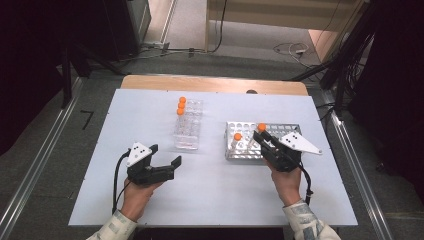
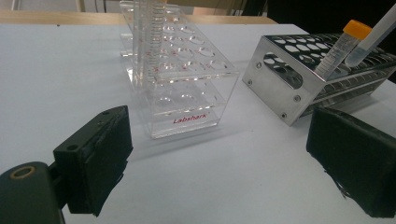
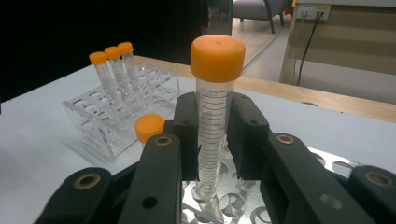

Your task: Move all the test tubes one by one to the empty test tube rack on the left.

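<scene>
Your right gripper (image 3: 212, 140) pinches a clear graduated tube (image 3: 214, 126) with an orange cap, upright, its tip at the holes of the metal rack (image 1: 235, 150). A second capped tube (image 1: 238, 140) stands in that rack. Your left gripper (image 1: 165, 162) hangs spread wide, holding nothing. Farther off, the clear rack (image 1: 189, 127) carries three capped tubes (image 1: 181, 106).

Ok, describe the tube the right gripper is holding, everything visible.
The tube is a clear plastic centrifuge tube with black graduation lines and an orange screw cap; its contents, if any, cannot be told. It stands upright, clamped at mid-body between the black pads of the right gripper. Its conical tip sits at a hole of the perforated metal rack, where a second capped tube stands nearby.
</scene>
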`<state>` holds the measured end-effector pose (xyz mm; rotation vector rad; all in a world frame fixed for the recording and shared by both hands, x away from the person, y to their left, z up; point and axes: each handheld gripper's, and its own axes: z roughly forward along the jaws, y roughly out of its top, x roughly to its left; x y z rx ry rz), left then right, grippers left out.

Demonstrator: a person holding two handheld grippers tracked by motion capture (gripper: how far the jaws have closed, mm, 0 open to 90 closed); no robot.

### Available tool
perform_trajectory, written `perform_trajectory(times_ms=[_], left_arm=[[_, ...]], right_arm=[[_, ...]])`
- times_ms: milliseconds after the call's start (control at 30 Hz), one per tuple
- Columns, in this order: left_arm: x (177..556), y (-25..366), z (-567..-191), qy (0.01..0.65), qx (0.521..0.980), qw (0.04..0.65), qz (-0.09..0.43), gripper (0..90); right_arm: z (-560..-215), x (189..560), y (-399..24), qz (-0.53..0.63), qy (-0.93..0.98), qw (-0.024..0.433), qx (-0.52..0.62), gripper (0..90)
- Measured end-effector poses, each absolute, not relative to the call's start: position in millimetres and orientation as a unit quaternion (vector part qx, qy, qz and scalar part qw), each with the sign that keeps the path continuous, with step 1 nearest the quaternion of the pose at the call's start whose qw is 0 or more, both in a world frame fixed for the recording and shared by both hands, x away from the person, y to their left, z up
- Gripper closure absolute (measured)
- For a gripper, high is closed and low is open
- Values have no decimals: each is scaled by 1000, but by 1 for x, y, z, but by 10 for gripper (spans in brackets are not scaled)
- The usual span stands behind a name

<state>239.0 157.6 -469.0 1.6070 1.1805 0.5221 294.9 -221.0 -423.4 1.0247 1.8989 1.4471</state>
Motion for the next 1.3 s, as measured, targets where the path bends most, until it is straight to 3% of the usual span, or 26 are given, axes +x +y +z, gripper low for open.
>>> perform_trajectory(times_ms=[1300], left_arm=[[237,155,-468,485,670,522,209,69]], right_arm=[[-432,255,-217,517,757,202,344,724]])
